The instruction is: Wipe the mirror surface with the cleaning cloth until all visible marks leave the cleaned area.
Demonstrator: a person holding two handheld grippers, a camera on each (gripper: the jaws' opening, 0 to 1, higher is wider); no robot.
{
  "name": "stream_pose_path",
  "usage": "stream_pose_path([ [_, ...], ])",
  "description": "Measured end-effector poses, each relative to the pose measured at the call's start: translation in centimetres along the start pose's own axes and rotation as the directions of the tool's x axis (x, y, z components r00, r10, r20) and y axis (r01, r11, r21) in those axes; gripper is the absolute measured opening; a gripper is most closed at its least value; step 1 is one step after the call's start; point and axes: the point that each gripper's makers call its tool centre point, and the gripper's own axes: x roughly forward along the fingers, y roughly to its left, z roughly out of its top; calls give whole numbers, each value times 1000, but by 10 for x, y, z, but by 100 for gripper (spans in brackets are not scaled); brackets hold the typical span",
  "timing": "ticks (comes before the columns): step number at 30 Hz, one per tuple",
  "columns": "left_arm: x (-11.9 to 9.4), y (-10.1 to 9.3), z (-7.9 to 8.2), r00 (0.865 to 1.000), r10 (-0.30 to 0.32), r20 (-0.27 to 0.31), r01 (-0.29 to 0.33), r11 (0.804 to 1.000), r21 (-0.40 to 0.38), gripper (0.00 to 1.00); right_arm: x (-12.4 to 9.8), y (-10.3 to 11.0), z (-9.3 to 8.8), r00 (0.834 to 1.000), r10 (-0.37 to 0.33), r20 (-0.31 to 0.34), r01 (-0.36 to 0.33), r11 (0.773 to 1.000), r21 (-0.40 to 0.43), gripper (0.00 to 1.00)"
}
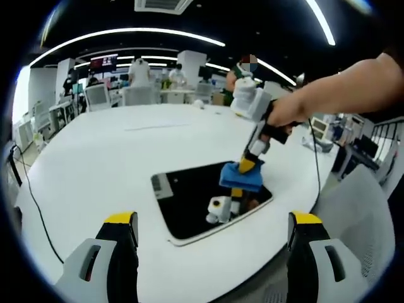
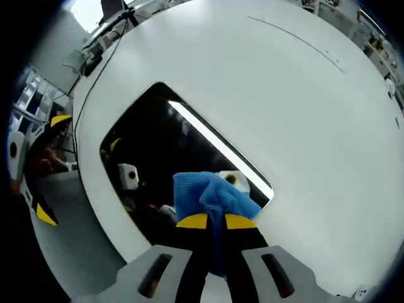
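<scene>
A dark mirror in a thin white frame lies flat on the white table. In the left gripper view, a hand reaches in from the right with my right gripper, which presses a blue cleaning cloth onto the mirror's far right part. My left gripper hangs open in front of the mirror's near edge, holding nothing. In the right gripper view, my right gripper is shut on the blue cloth, which rests on the mirror near one corner. The glass reflects ceiling lights and the gripper.
The table's rounded edge runs just behind my left jaws, with a white mesh chair to the right. A black cable trails along the table's left side. Desks, shelves and people stand beyond the far edge.
</scene>
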Motion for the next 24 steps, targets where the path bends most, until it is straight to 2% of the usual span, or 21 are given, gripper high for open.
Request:
stream_pose_path([
  [1,0,3,1,1000,12,5,-12,1000,-25,99,0,0,0,1000,1,0,-1,1000,1,2],
  [2,-1,2,2,1000,2,13,-1,997,-82,99,-1,1,0,1000,-1,-3,1,1000,0,2],
  [4,-1,3,1,1000,5,10,-5,997,-78,99,-2,2,-1,1000,-6,-7,6,1000,-9,2],
  [7,-1,-8,-2,1000,-1,8,2,998,-58,99,-3,1,-3,1000,-22,-17,22,1000,-9,2],
  [11,-2,-2,-5,1000,29,-1,-29,999,-29,99,-2,-4,-5,999,-23,-34,24,1000,19,2],
  [14,1,1,-12,999,38,-24,-39,999,-36,99,0,-3,-4,998,-34,-44,35,999,12,2],
  [16,2,1,-12,999,31,-12,-32,997,-67,99,-1,-3,-5,998,-43,-48,43,999,-2,2],
  [24,1,1,-10,999,35,1,-35,997,-62,99,-3,-1,-7,997,-53,-52,53,999,-4,2],
])
